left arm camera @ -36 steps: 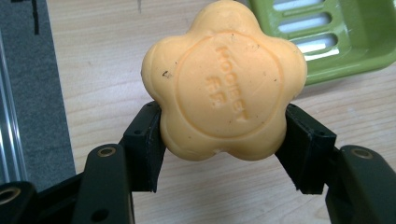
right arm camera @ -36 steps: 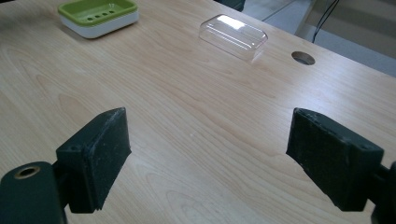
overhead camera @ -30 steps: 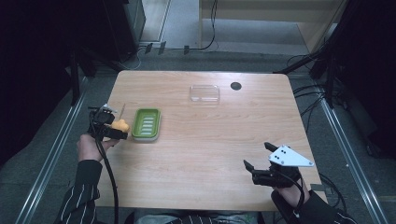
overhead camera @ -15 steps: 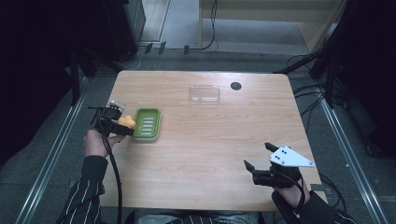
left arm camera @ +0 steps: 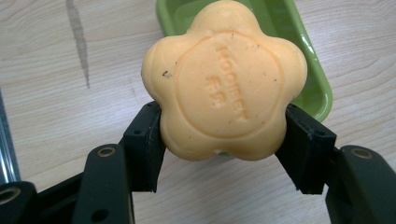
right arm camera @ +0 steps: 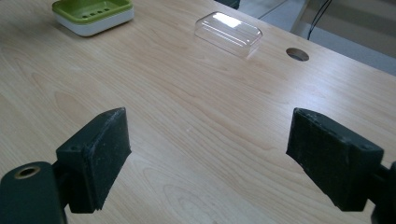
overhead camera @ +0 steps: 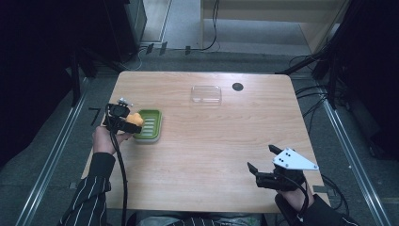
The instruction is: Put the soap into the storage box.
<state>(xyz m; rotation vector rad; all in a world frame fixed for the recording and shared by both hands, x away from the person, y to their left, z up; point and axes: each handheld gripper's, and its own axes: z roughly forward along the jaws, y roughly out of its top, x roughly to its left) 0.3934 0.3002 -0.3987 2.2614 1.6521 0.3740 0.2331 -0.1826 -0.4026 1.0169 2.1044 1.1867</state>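
Two grippers sit at opposite sides of the wooden table (overhead camera: 211, 141). The left gripper (overhead camera: 133, 123), its forearm reaching in along the left edge, is clamped on an orange flower-shaped soap (left arm camera: 223, 81), held at the near-left rim of the green soap dish (overhead camera: 149, 126). The right gripper (overhead camera: 259, 160) rests low at the near right, jaws spread wide apart. Farther off lies a clear lid (overhead camera: 206, 93).

A lab-like recording room: wooden table (overhead camera: 207, 155), floor rails (overhead camera: 54, 155), trailing cables (overhead camera: 310, 101), dark surroundings.
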